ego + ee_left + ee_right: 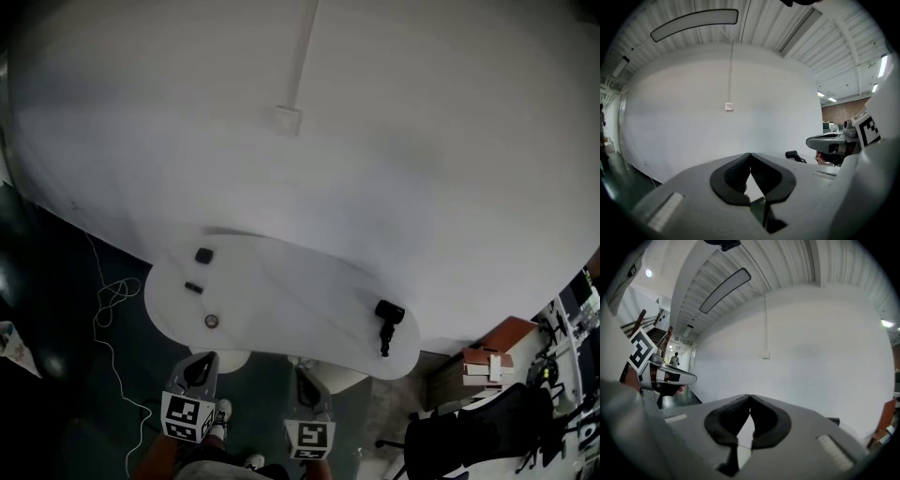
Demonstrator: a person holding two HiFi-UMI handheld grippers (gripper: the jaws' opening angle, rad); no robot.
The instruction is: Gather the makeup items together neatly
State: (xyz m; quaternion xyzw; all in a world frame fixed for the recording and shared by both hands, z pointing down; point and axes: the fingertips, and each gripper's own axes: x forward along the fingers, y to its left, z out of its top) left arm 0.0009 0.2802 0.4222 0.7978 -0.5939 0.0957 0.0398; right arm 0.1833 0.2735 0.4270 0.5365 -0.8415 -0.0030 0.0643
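Black rubber lines both pairs of jaws, and on your left gripper and your right gripper alike they are pressed tip to tip with nothing between them, so you will likely need to spread them before either tool reaches anything. Both grippers hang at the bottom of the head view, short of the near edge of the white bench. Three small makeup pieces lie close together at its left end: a square black case, a slim dark stick and a little round pot. The long black-handled item sits well apart at the right end. Gathering toward the left trio looks the tidiest plan: take the lone right piece by its handle and carry it across.
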